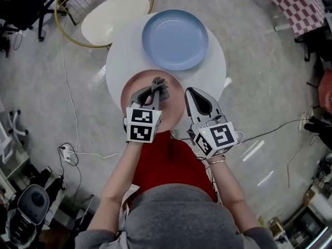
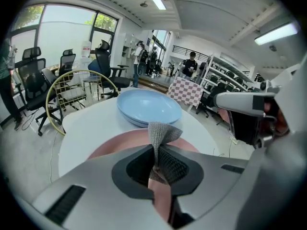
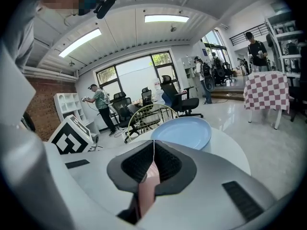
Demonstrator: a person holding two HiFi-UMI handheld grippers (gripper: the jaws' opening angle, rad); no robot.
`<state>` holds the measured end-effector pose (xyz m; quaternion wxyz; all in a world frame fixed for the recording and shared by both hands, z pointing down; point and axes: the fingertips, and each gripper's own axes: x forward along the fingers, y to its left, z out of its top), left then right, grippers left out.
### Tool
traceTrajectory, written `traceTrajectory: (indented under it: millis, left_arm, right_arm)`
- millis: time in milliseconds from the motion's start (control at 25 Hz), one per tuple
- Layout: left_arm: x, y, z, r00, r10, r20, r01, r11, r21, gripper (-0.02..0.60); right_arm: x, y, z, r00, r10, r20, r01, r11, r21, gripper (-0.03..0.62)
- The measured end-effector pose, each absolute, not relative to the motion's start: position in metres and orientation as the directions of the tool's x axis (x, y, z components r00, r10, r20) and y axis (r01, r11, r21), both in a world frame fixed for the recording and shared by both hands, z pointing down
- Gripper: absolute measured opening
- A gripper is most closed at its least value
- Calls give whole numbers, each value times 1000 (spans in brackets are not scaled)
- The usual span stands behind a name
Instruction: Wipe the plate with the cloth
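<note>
Left gripper (image 1: pixel 154 90) is over the pink plate (image 1: pixel 136 84), and its jaws are clamped on the cloth (image 1: pixel 161 83). In the left gripper view the cloth (image 2: pixel 163 133) is a grey, coarse-woven piece, pinched into a narrow fold. Its long axis runs along the jaws. The free end pokes out past the tips and fans into a small flap, pointing toward the blue plate (image 2: pixel 148 107). The rest of it bunches back into the hollow behind the tips. I cannot tell whether the cloth is touching the pink plate beneath it.

That pink plate sits at the near edge of the round white surface (image 1: pixel 124 56). It's a plain pale pink disc with a shallow rim, and both grippers hang over its near half. The blue plate (image 1: pixel 175 39) lies behind it, toward the far edge, and the two rims come very close.

Right gripper (image 1: pixel 188 91) is just beside the pink plate's right rim, pointing the same way as the left. In the right gripper view its jaws (image 3: pixel 153 145) are pressed together with only a thin seam between the tips, and nothing is gripped. Pink shows through the hollow behind them, and the blue plate (image 3: pixel 184 132) is straight ahead.

Off the far left edge of the surface stands a cream chair (image 1: pixel 115 15).
</note>
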<state>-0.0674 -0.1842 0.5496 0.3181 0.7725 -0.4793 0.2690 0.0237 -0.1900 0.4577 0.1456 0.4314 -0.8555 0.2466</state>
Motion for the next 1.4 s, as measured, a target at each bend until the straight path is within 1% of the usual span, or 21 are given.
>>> traceTrajectory:
  millis: [160, 280, 520, 680, 1080, 1400]
  left_arm:
    - [-35, -189, 567, 447, -474, 758, -877, -398, 269, 34]
    - [-15, -189, 577, 472, -402, 784, -857, -417, 302, 35]
    - [-8, -200, 594, 446, -349, 824, -870, -385, 308, 35]
    - [-20, -209, 596, 432, -370, 823, -890, -321, 323, 35]
    - [-76, -222, 597, 310, -439, 843, -950, -174, 259, 35]
    - [-117, -216, 600, 200, -453, 869, -979, -68, 190, 35]
  right_arm:
    - [34, -191, 461, -555, -678, 482, -831, 468, -299, 29]
    - [42, -190, 462, -533, -690, 490, -846, 443, -296, 29]
    - [51, -193, 461, -513, -699, 498, -859, 422, -292, 29]
    - [50, -195, 464, -530, -691, 492, -848, 436, -303, 29]
    - [16, -202, 469, -602, -623, 500, -797, 507, -328, 29]
    - [-4, -200, 475, -644, -574, 505, -759, 558, -334, 29]
